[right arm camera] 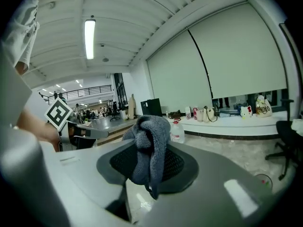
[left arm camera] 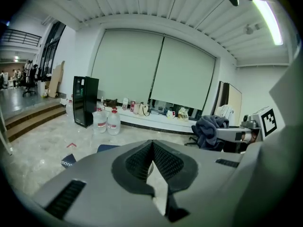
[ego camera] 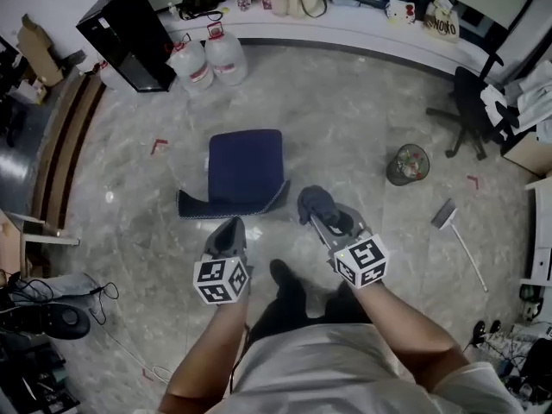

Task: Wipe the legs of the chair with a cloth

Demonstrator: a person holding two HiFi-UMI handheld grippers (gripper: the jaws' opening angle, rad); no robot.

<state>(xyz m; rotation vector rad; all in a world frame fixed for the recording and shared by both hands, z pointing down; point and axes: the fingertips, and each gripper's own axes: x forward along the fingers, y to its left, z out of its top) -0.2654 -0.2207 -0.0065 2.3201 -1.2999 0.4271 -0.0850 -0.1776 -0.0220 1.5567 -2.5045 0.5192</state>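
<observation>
A chair with a dark blue seat stands on the marble floor ahead of me; its legs are hidden under the seat. A corner of the seat shows past my left gripper. My left gripper hovers near the chair's front edge, its jaws closed tip to tip with nothing between them. My right gripper is just right of the chair, shut on a bunched grey-blue cloth. The cloth droops over the right gripper's pads and also appears in the left gripper view.
Two water bottles and a black cabinet stand beyond the chair. A waste bin, an office chair and a long-handled floor tool are at the right. Wooden steps and cables lie at the left.
</observation>
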